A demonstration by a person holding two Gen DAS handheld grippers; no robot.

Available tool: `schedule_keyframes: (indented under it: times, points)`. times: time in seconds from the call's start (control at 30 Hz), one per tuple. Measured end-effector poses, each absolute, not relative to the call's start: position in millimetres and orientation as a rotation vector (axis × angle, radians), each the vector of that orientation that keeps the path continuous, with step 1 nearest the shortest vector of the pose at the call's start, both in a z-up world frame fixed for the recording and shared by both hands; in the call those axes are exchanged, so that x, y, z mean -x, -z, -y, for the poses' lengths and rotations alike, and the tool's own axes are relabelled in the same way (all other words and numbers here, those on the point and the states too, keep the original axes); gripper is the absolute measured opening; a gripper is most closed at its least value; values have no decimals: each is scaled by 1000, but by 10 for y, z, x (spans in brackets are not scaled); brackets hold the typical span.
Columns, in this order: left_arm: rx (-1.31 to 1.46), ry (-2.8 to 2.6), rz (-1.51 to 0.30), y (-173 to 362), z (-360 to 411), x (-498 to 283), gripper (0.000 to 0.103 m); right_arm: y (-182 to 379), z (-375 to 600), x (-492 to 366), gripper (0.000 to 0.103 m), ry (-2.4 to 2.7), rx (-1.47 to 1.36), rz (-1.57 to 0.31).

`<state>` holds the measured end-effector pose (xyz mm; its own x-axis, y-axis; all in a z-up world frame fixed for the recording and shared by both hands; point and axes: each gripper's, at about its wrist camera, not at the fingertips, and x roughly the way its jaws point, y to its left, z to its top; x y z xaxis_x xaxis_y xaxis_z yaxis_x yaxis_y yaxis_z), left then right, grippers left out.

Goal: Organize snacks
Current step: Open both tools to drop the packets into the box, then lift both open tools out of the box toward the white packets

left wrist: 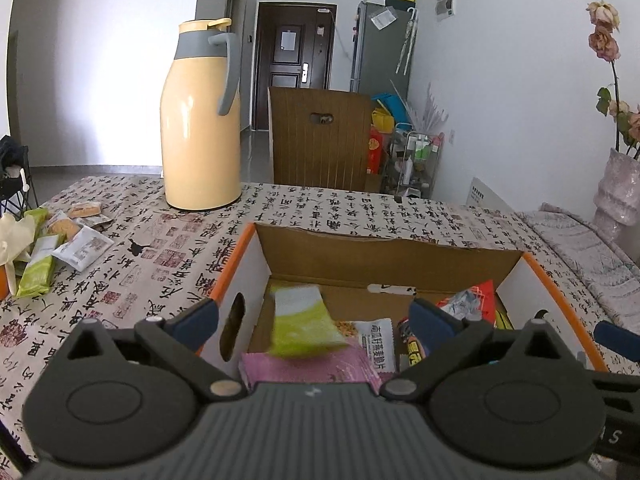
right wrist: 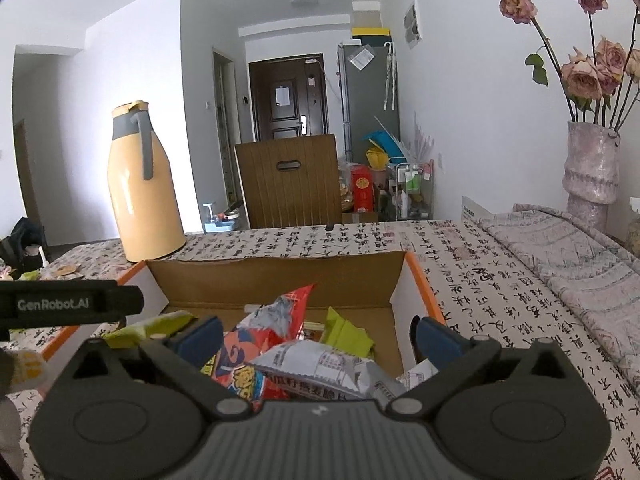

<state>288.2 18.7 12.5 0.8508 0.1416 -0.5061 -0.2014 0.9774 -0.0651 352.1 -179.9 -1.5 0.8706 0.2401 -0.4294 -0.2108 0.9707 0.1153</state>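
Observation:
An open cardboard box (left wrist: 392, 256) with orange rims sits on the table; it also shows in the right wrist view (right wrist: 276, 284). My left gripper (left wrist: 316, 316) is open above its left half; a green snack packet (left wrist: 306, 320), blurred, is between the fingers, apart from them, over a pink packet (left wrist: 312, 368). My right gripper (right wrist: 318, 336) is open over the right half, above a red packet (right wrist: 256, 340) and a silver packet (right wrist: 320, 368). More loose snacks (left wrist: 60, 240) lie on the table at far left.
A tall yellow thermos (left wrist: 200, 120) stands behind the box on the left. A vase of dried roses (right wrist: 592, 168) stands at the right on a folded cloth (right wrist: 568, 256). A brown chair back (right wrist: 288, 180) is beyond the table's far edge.

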Motion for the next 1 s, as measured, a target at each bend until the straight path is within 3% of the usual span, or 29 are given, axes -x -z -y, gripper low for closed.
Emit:
schedule_keyframes:
  times: [1.0]
  points:
    - [62,-178,-525,-311,-108,-2298,103,-212,2146,-2991,103,-239,-65,-403]
